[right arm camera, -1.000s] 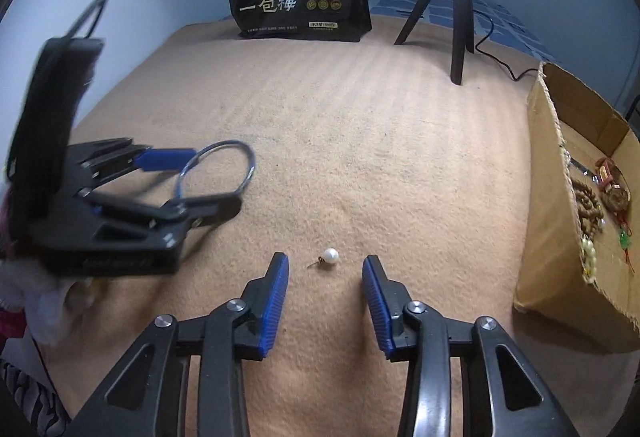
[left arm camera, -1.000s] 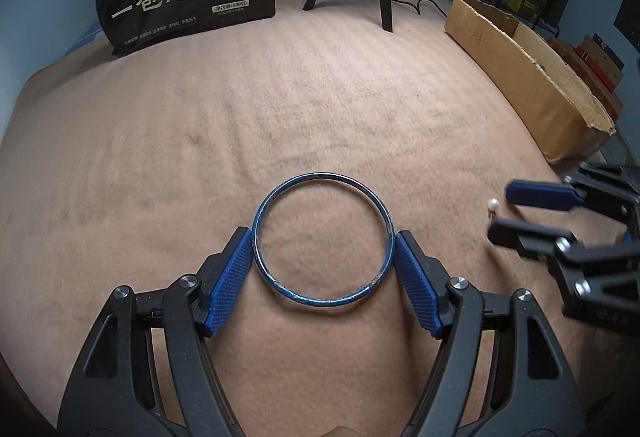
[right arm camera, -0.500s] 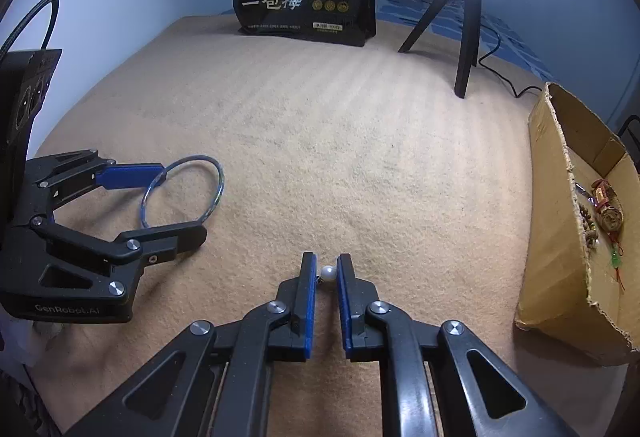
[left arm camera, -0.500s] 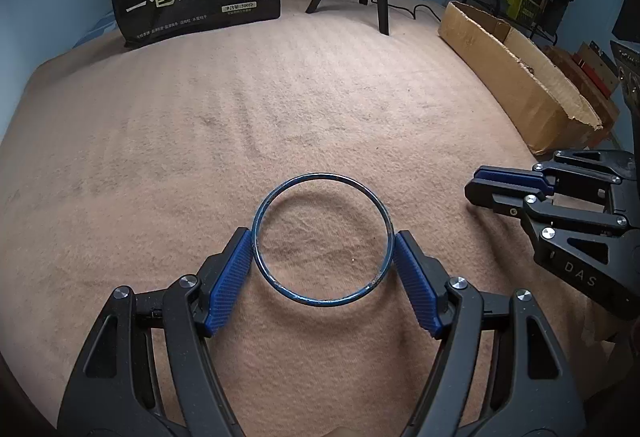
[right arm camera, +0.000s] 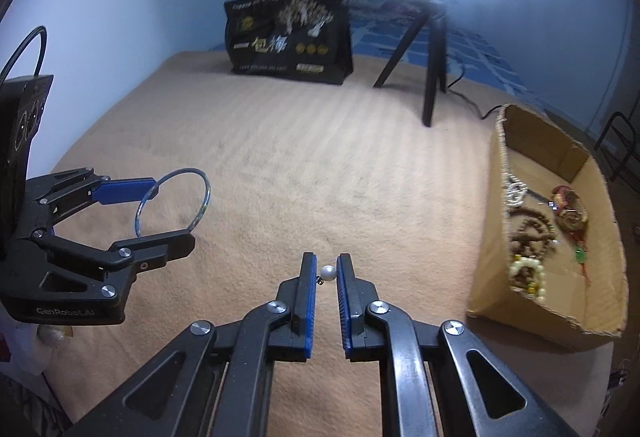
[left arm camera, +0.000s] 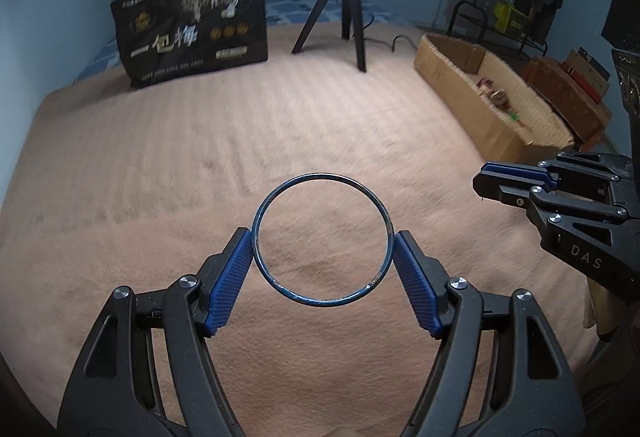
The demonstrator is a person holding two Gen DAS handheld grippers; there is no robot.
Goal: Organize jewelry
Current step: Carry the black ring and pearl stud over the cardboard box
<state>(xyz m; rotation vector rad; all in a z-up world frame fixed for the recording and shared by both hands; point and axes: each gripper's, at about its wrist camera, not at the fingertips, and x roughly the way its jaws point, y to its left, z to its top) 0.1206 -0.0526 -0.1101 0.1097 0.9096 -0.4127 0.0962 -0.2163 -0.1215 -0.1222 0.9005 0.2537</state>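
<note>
My left gripper [left arm camera: 322, 243] is shut on a thin blue bangle [left arm camera: 267, 209], held flat between the blue pads above the tan blanket. It also shows in the right wrist view [right arm camera: 152, 213] with the bangle [right arm camera: 205, 197] at the left. My right gripper [right arm camera: 327, 269] is shut on a small white pearl earring [right arm camera: 327, 272] at the fingertips, lifted off the blanket. In the left wrist view the right gripper [left arm camera: 490, 187] is at the right edge; the pearl is hidden there.
An open cardboard box [right arm camera: 490, 237] with bead bracelets and charms lies at the right, also in the left wrist view [left arm camera: 452, 89]. A black printed bag [right arm camera: 288, 37] and a black tripod [right arm camera: 430, 77] stand at the back. The tan blanket [right arm camera: 320, 165] covers the surface.
My right gripper closed on the pearl earring and lifted it off the blanket. Both grippers rose and tilted up, the left one still holding the bangle.
</note>
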